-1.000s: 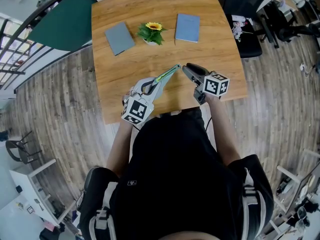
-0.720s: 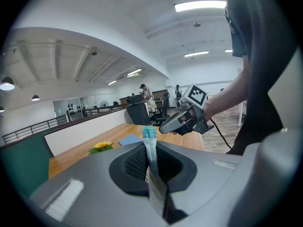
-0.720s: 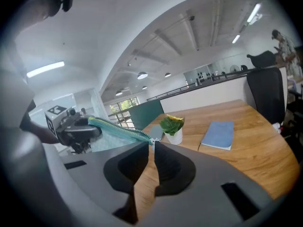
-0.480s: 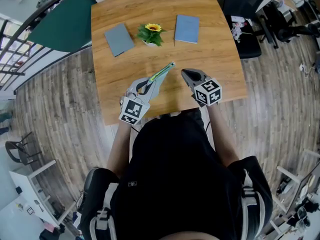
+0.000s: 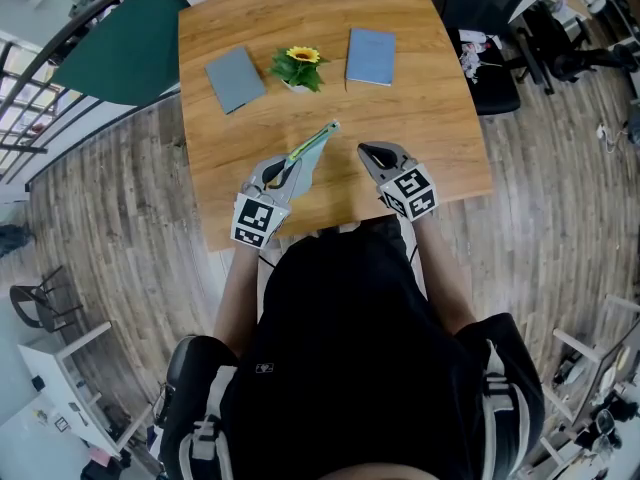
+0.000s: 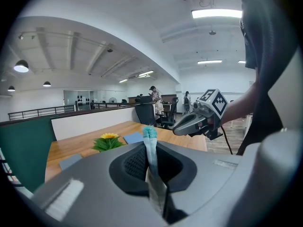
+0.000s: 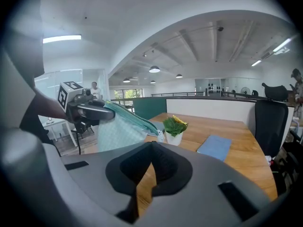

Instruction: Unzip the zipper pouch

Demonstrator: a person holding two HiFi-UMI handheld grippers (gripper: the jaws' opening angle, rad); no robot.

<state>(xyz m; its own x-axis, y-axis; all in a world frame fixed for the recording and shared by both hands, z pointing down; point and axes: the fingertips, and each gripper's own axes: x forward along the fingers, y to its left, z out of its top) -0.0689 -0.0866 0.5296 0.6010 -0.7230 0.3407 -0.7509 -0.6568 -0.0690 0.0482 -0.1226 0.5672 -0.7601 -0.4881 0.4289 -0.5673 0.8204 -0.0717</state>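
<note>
Wooden table (image 5: 420, 88) standing on plank floor (image 5: 130, 188) in open office, black office chair (image 5: 490, 28) just beside its far right corner. Grey notebook (image 5: 235, 78) and blue notebook (image 5: 371, 56) lying flat either side of white pot (image 7: 173, 137), which is holding sunflower (image 5: 305, 55). Left gripper (image 5: 288, 171) clamping teal zipper pouch (image 5: 314, 148) by one end, holding it above table. Right gripper (image 5: 363, 150) hovering near pouch, apart from it, jaws pressing together on nothing.

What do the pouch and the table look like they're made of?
The pouch looks like soft matte cloth: pale teal, fine checked weave, and its side hangs limp. The table looks like wood or wood-look laminate: grain streaks, smooth surface with a slight sheen.
</note>
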